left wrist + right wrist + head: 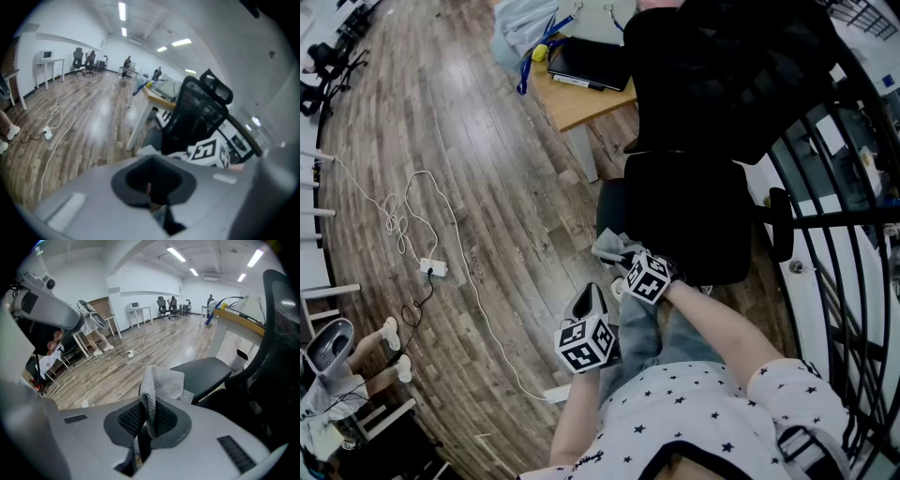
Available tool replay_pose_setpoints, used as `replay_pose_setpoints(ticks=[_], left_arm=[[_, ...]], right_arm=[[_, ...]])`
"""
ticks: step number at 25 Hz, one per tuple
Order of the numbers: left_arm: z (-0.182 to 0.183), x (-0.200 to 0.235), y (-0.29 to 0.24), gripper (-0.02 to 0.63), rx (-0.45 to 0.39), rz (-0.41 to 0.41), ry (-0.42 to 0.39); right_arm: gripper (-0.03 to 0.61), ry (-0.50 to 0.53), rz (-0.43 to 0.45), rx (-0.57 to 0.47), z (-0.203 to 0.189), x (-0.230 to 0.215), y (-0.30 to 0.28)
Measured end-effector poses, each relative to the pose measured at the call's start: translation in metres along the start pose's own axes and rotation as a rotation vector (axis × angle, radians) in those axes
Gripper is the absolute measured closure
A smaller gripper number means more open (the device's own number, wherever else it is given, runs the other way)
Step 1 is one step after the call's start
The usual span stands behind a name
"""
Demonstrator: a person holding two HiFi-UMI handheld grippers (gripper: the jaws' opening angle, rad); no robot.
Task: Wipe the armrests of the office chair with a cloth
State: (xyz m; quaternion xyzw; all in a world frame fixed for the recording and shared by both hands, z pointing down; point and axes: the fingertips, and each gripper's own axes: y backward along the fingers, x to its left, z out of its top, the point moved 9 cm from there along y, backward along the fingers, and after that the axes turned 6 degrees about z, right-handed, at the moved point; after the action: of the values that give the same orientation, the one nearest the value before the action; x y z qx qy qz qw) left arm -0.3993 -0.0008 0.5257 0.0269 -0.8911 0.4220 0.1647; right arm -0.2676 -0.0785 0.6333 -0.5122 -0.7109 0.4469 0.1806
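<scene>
The black office chair stands ahead of me, its near armrest on the left and the other armrest on the right. My right gripper is shut on a grey cloth, just short of the near armrest. In the right gripper view the cloth stands up from between the jaws of the right gripper, and the armrest pad lies just beyond it, apart from it. My left gripper hangs lower left, shut with nothing in it. In its own view, the left gripper faces the chair.
A wooden desk with a dark laptop and a bag stands behind the chair. A white cable and power strip lie on the wood floor to the left. A black railing runs along the right. Another person's feet show far left.
</scene>
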Motion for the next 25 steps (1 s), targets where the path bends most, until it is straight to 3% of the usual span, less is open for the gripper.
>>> replay_pose_setpoints(ticks=[18, 25], left_arm=[[-0.009, 0.001, 0.008, 0.606, -0.031, 0.024, 0.033], [-0.014, -0.009, 0.018, 0.606, -0.055, 0.045, 0.04]], right_arm=[[0.553, 0.041, 0.043, 0.034, -0.009, 0.014, -0.002], [0.552, 0.056, 0.034, -0.01, -0.009, 0.023, 0.017]])
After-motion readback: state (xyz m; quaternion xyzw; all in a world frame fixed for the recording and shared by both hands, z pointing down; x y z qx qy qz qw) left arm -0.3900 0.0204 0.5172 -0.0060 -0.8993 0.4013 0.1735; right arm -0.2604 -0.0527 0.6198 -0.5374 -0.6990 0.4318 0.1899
